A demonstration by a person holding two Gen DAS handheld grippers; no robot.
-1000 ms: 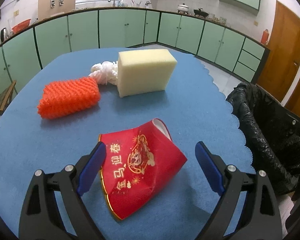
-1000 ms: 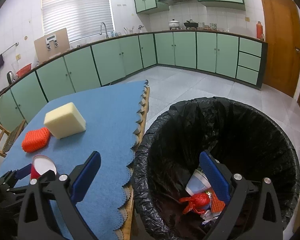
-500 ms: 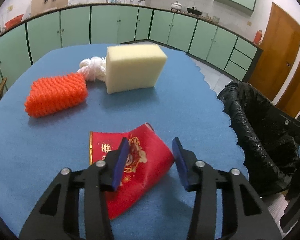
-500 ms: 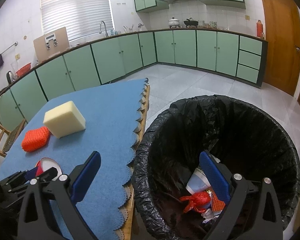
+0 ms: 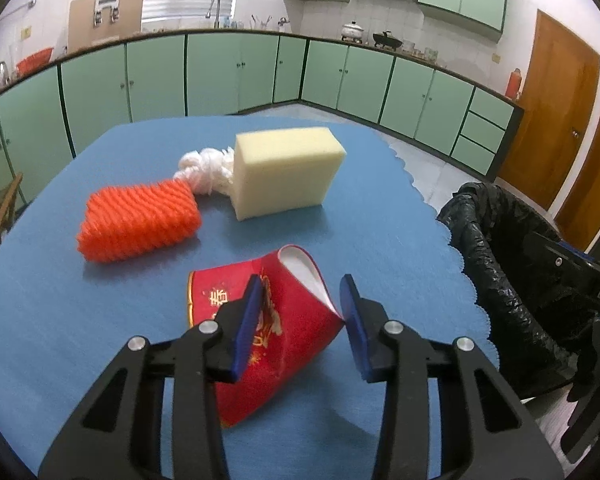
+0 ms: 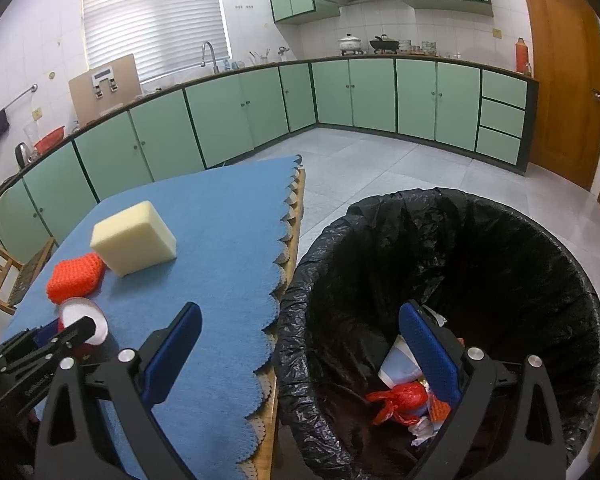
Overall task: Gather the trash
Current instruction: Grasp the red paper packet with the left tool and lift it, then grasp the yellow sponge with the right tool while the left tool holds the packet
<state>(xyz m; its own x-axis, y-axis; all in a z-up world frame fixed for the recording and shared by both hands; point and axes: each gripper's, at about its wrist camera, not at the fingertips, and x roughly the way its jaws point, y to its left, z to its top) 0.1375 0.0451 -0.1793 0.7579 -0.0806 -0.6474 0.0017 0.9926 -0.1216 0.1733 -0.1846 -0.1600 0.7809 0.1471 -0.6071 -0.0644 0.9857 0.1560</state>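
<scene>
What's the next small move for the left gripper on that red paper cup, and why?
Probably finish the squeeze, then lift. The left gripper is closing with the crushed red paper cup between its fingers, lying on the blue table. The lined trash bin stands open alongside.

glossy red paper cup (image 5: pixel 284 320), matt blue cloth (image 5: pixel 100 320), porous foam block (image 5: pixel 284 172).

A red paper cup (image 5: pixel 284 328) with gold print, orange scrubber (image 5: pixel 138 222), pale yellow sponge (image 5: pixel 286 172), blue tablecloth (image 5: pixel 60 320), black bin liner (image 6: pixel 480 240).
</scene>
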